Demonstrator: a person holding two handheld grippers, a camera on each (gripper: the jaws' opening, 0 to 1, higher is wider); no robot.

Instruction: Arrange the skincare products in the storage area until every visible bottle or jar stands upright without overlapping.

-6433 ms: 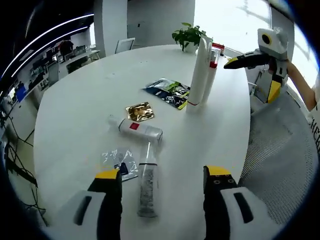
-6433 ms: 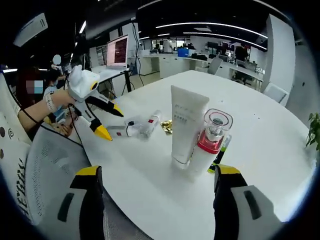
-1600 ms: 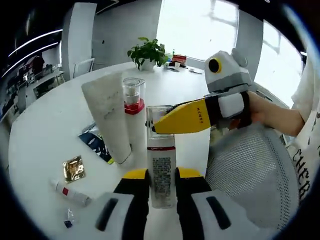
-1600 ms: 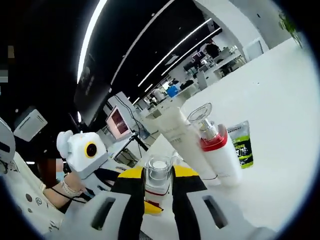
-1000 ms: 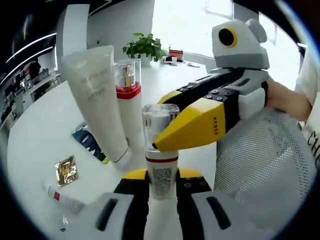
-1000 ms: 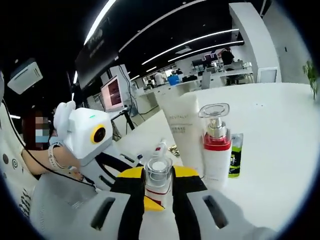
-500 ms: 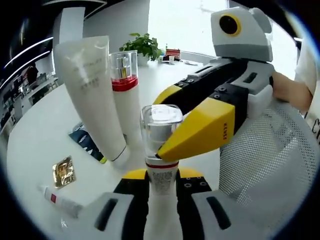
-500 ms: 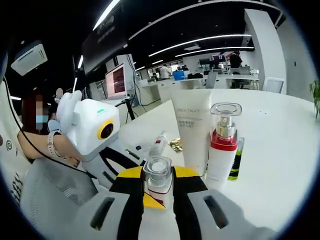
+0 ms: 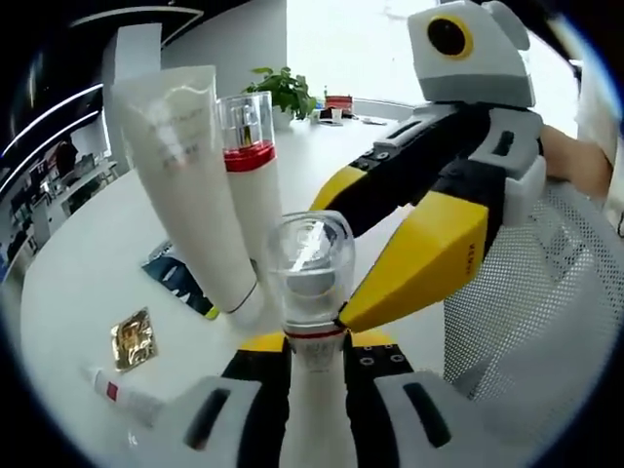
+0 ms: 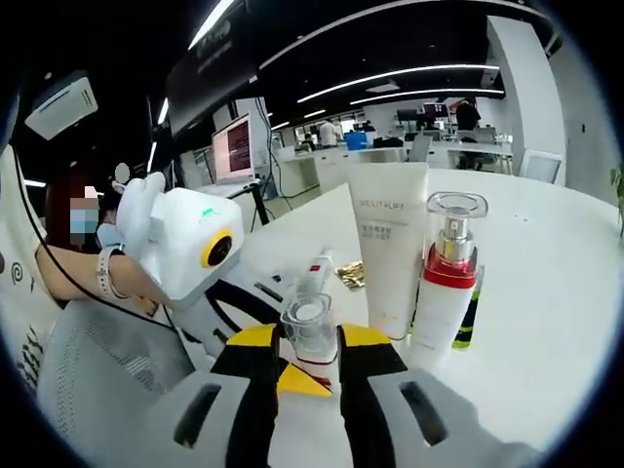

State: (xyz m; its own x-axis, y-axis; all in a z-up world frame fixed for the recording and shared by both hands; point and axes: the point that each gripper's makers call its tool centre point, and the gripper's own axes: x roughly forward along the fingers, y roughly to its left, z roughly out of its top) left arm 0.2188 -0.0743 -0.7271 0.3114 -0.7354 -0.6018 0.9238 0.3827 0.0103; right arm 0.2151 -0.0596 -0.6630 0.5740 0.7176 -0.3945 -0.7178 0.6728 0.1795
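Left gripper (image 9: 314, 353): pinching body of clear-capped red-collared white bottle (image 9: 310, 268), upright at 6 o'clock.
Right gripper (image 10: 308, 341): pinching that bottle's cap.
Neighbours: white squeeze tube (image 9: 190, 185) and red-collared pump bottle (image 9: 250, 166), upright, 11 o'clock on round white table (image 9: 88, 263).

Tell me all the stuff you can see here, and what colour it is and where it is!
clear-capped bottle: 1, white with red band, upright, held by both grippers
tall tube: 1, white, standing on its cap
pump bottle: 1, white with red collar, standing beside the tall tube
small tube: 1, white with red label, lying down
gold sachet: 1, gold, lying flat
dark sachet: 1, dark and green, flat behind the tall tube
potted plant: 1, green, far table edge
table: 1, white, round
mesh chair: 1, grey
left gripper: 1, yellow-tipped
right gripper: 1, yellow-tipped
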